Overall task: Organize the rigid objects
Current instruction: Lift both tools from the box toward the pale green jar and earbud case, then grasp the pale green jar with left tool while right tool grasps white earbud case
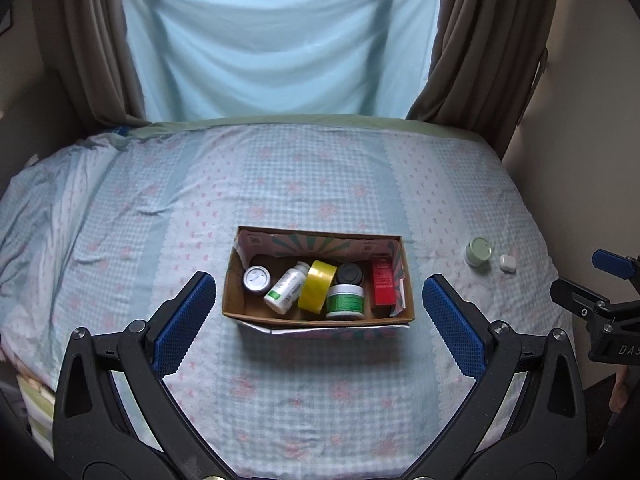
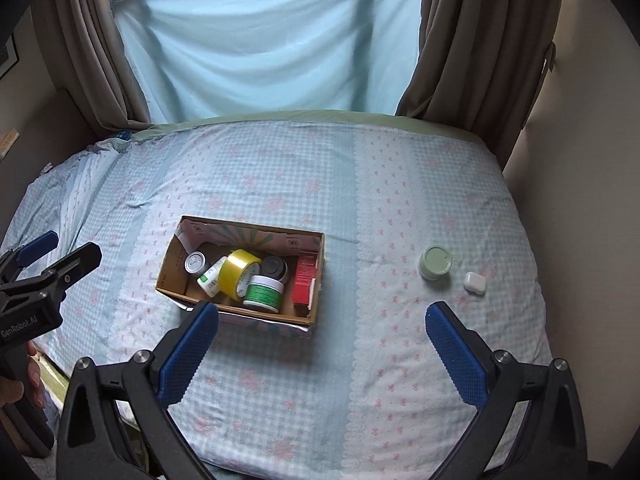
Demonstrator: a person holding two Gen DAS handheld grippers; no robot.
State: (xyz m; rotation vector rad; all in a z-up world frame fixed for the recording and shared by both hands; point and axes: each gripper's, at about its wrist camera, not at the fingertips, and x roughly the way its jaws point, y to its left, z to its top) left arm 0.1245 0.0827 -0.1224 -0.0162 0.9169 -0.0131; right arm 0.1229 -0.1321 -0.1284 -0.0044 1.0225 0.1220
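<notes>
A cardboard box sits mid-bed. It holds a yellow tape roll, a white bottle, a silver-lidded jar, a green-labelled jar, a dark jar and a red carton. A pale green jar and a small white case lie on the bed to the right of the box. My left gripper is open and empty, just in front of the box. My right gripper is open and empty, near the box's front right.
The bed has a blue checked sheet with pink flowers. Brown curtains and a light blue cloth hang behind it. A wall stands close on the right. Each gripper shows at the edge of the other's view, the right one and the left one.
</notes>
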